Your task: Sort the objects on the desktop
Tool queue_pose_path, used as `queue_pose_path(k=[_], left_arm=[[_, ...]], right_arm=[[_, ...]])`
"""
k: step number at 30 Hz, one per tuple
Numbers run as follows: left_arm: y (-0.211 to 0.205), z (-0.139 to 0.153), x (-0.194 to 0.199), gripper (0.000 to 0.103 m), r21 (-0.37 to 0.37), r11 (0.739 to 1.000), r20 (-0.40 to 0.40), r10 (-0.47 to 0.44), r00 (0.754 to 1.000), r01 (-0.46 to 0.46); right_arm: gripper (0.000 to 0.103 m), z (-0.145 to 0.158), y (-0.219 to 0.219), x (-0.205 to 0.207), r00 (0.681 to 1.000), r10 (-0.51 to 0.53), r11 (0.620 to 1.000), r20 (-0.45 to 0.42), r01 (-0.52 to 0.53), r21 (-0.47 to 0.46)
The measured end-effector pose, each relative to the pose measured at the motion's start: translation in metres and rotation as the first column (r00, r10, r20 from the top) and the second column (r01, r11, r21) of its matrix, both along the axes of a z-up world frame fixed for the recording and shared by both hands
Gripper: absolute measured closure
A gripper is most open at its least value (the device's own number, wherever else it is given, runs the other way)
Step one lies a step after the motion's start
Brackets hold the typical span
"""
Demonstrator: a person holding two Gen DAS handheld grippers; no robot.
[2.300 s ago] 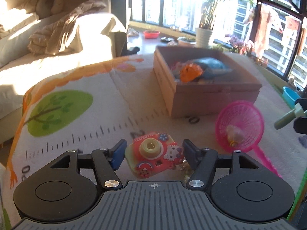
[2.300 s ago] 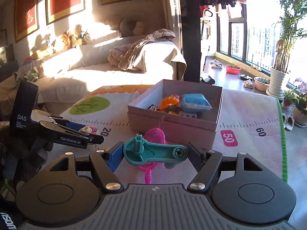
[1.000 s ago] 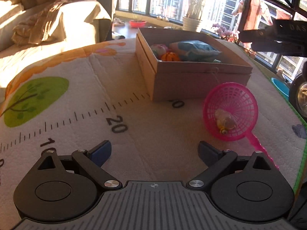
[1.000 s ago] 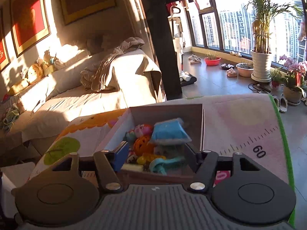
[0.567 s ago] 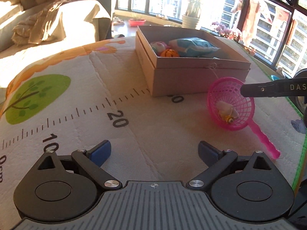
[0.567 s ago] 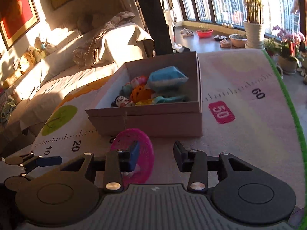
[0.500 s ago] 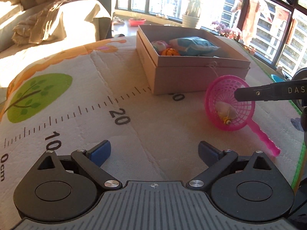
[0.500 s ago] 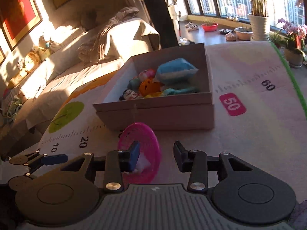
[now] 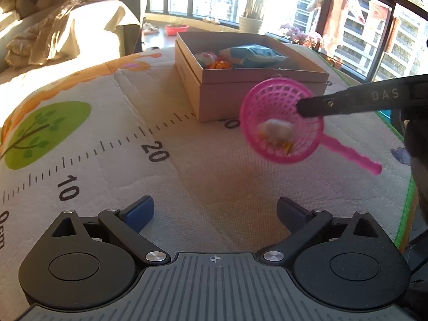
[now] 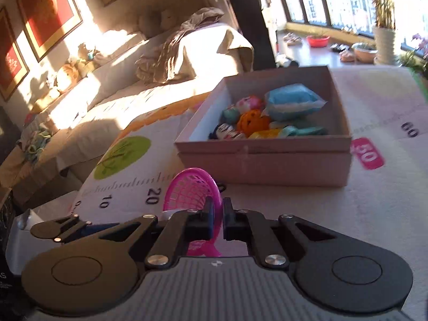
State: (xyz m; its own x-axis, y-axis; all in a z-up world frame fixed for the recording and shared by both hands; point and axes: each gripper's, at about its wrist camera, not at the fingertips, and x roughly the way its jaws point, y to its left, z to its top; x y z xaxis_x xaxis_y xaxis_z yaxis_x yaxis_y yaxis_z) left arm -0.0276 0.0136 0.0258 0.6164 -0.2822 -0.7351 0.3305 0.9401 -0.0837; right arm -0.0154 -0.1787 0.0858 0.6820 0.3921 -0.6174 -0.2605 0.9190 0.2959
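Right wrist view: right gripper [image 10: 217, 220] pinched on pink net scoop [image 10: 193, 190] rim, at 7 o'clock of box [image 10: 263, 166]. Scoop looks light, thin, flexy; rim grip OK. Left gripper [image 9: 214, 212] spread, holding nothing.

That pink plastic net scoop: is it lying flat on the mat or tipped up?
Tipped up. The pink plastic net scoop stands on edge, its rim pinched by the right hand-held gripper, with a small pale toy inside.
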Motion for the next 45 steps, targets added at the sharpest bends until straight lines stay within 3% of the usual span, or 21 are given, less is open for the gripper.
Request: queue_pose_path(k=[3,6,9,14,16,18,19,21,22,28,29,31,33,36,39,41,42,45], left_arm=[[-0.003,-0.001,0.001,0.002,-0.004,1.0,-0.002,-0.001,1.0,0.001],[-0.009,-0.001,0.001,0.002,-0.012,1.0,-0.003,-0.025,1.0,0.025],[-0.017,-0.001,-0.001,0.002,-0.009,0.999,-0.001,-0.047,0.999,0.047],[-0.017,-0.003,-0.001,0.002,-0.005,0.999,-0.008,-0.043,0.999,0.043],[-0.017,-0.003,0.0,0.002,-0.005,0.999,-0.01,-0.038,0.999,0.038],[-0.018,-0.004,0.001,0.002,-0.004,0.999,-0.011,-0.035,0.999,0.035],[-0.019,-0.004,0.0,0.002,-0.002,0.999,-0.01,-0.036,0.999,0.036],[-0.019,-0.004,-0.001,0.001,-0.003,0.999,-0.009,-0.04,0.999,0.04],[-0.018,-0.004,0.0,0.001,-0.005,0.999,-0.011,-0.04,0.999,0.039],[-0.02,-0.003,0.002,0.001,-0.017,0.999,-0.002,-0.032,0.999,0.032],[-0.021,-0.003,0.003,0.001,-0.02,0.999,-0.002,-0.03,1.0,0.03],[-0.025,-0.003,0.005,0.001,-0.016,0.999,-0.001,-0.028,1.0,0.028],[-0.031,-0.003,0.01,0.001,-0.007,0.999,0.003,-0.034,0.999,0.034],[-0.047,-0.002,0.018,0.001,0.002,0.998,0.02,-0.063,0.998,0.063],[-0.067,-0.001,0.027,0.002,0.004,0.995,0.047,-0.104,0.993,0.104],[-0.081,-0.003,0.035,0.009,0.002,0.991,0.043,-0.131,0.99,0.131],[-0.088,-0.004,0.039,0.018,0.003,0.99,0.036,-0.14,0.989,0.14],[-0.102,-0.005,0.048,0.025,0.017,0.989,0.047,-0.149,0.988,0.149]], right_arm=[[0.097,0.014,-0.007,-0.012,0.987,-0.108,0.973,0.121,0.13,-0.19],[0.097,0.018,-0.016,-0.015,0.987,-0.112,0.973,0.114,0.133,-0.191],[0.097,0.011,-0.015,-0.014,0.978,-0.164,0.945,0.126,0.193,-0.266],[0.097,0.011,-0.02,-0.015,0.982,-0.146,0.959,0.12,0.171,-0.228],[0.097,0.013,-0.022,-0.015,0.989,-0.113,0.977,0.099,0.128,-0.169],[0.097,0.007,-0.008,-0.013,0.967,-0.167,0.906,0.191,0.227,-0.358],[0.097,0.003,-0.008,-0.01,0.967,-0.179,0.896,0.18,0.236,-0.376],[0.097,0.002,-0.019,-0.006,0.982,-0.161,0.947,0.095,0.181,-0.266],[0.097,0.001,-0.021,-0.006,0.983,-0.163,0.952,0.083,0.178,-0.247],[0.097,-0.005,-0.029,-0.007,0.979,-0.189,0.946,0.078,0.203,-0.253],[0.095,-0.006,-0.032,-0.007,0.977,-0.201,0.944,0.077,0.214,-0.251],[0.079,-0.009,-0.039,-0.009,0.972,-0.222,0.942,0.073,0.233,-0.24],[0.056,-0.01,-0.047,-0.013,0.961,-0.259,0.931,0.095,0.275,-0.241],[0.041,-0.01,-0.058,-0.022,0.944,-0.3,0.91,0.138,0.326,-0.257],[0.029,-0.01,-0.07,-0.031,0.932,-0.329,0.901,0.152,0.358,-0.245],[0.025,-0.011,-0.076,-0.037,0.928,-0.337,0.899,0.158,0.368,-0.24],[0.024,-0.011,-0.079,-0.04,0.928,-0.337,0.898,0.16,0.367,-0.241],[0.019,-0.013,-0.082,-0.048,0.932,-0.323,0.902,0.167,0.356,-0.245]])
